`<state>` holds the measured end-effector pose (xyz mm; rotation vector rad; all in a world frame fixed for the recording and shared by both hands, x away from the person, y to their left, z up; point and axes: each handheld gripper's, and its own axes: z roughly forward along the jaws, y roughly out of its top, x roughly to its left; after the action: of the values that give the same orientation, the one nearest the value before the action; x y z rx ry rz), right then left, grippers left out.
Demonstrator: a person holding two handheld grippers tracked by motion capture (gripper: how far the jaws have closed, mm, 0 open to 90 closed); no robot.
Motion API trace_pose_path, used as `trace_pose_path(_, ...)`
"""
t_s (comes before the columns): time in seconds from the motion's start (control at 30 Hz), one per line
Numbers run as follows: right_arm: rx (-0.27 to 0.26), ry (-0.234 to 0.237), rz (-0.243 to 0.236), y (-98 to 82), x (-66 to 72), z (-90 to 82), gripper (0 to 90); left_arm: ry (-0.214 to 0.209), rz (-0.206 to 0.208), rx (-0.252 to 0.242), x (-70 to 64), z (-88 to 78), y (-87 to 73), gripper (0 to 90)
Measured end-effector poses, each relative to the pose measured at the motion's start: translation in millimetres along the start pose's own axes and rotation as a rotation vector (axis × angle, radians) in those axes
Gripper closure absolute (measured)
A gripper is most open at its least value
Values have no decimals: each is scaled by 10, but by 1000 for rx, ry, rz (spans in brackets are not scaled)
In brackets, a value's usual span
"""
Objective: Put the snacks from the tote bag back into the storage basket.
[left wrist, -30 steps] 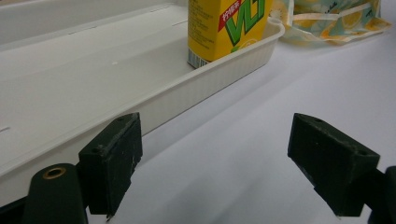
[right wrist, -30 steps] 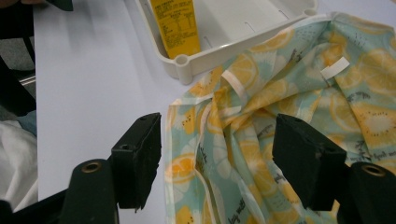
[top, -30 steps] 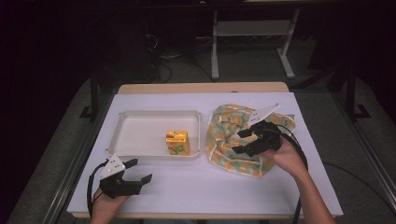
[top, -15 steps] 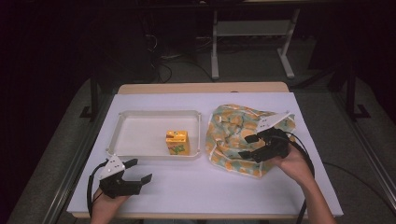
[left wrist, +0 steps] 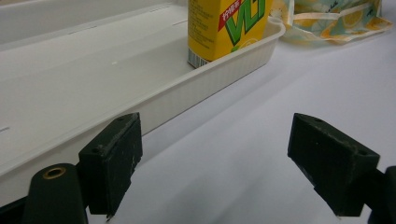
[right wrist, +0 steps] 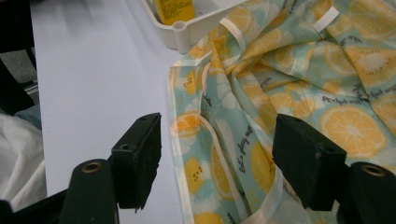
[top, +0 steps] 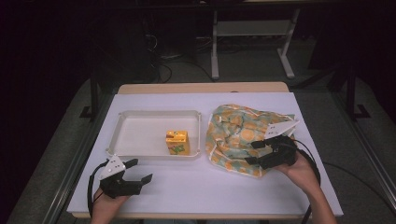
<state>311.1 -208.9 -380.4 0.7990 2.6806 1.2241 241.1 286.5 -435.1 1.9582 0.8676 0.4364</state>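
A crumpled cloth bag [top: 236, 130] printed with orange and lemon slices lies at the right of the white table. My right gripper [top: 253, 152] hovers over the bag's near edge, open; the fabric [right wrist: 299, 70] and its pale hem lie flat under the gap between the jaws, which do not press on it. A yellow juice carton [top: 178, 142] stands upright in the near right corner of a white tray [top: 140, 130]. My left gripper [top: 141, 170] rests open on the table in front of the tray, nothing between its jaws [left wrist: 219, 158], facing the tray wall [left wrist: 187, 93] and carton [left wrist: 219, 28].
The white table cover [top: 201, 186] runs bare between the two grippers and along the front edge. A metal stand [top: 252, 32] and cables sit on the dark floor beyond the table. The tray's corner [right wrist: 187, 32] touches the bag's left edge.
My right gripper has drifted toward the near right across the bag and a little lower, jaws at the same width. The left gripper, tray and carton have not moved.
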Motion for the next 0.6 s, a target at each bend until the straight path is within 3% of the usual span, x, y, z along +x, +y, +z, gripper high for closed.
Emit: trace_pose_path(0.6,-1,-9,26,-224,33,-32,314,-3,-6,2,-13,4,2,176)
